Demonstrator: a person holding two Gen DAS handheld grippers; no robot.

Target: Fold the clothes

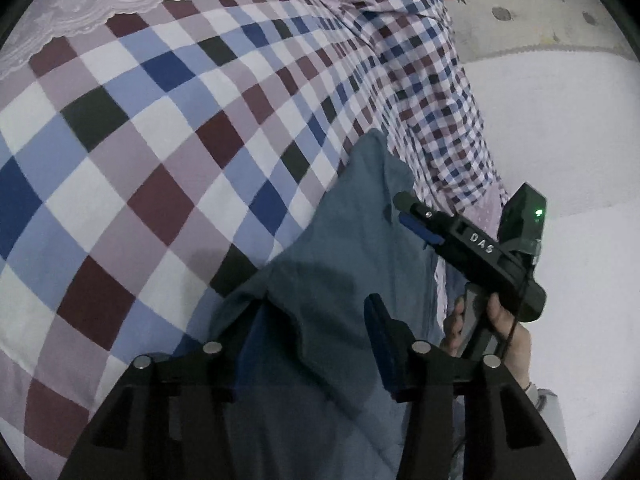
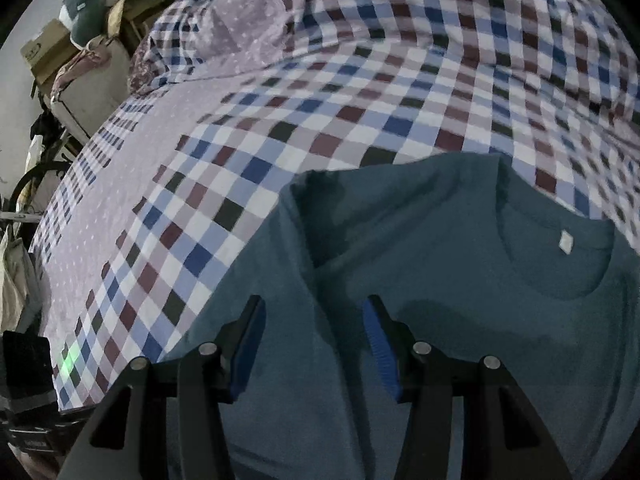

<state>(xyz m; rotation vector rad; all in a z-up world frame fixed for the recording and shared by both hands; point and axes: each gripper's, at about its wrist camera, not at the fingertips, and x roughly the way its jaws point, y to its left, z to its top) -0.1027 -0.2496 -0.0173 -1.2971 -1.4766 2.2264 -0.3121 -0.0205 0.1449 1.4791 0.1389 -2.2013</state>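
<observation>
- Black gripper bodies fill the bottom of both views; in the left wrist view the left gripper (image 1: 308,344) hangs over a teal T-shirt (image 1: 340,248), its jaws standing wide apart. The left finger is partly draped by a fold of the cloth, so I cannot tell whether it pinches anything.
- Checked bedspread (image 1: 140,152) covers the left and centre of that view, flat and bare, which looks like the free room for laying a fold over.
- Toward the right of the same view, the right gripper (image 1: 412,220) reaches over the shirt's far edge, held by a hand (image 1: 508,332); the bed's edge and pale floor (image 1: 560,140) lie just beyond, so there is little room on that side.
- In the right wrist view, boxes and clutter (image 2: 60,52) sit at the upper left, well apart from the work.
- At the lower centre the right gripper's jaws are open above the shirt, straddling a raised seam-like crease, holding nothing that I can see.
- To the right lies the neckline with its white label (image 2: 565,242), facing up; the shirt seems spread flat for folding.
</observation>
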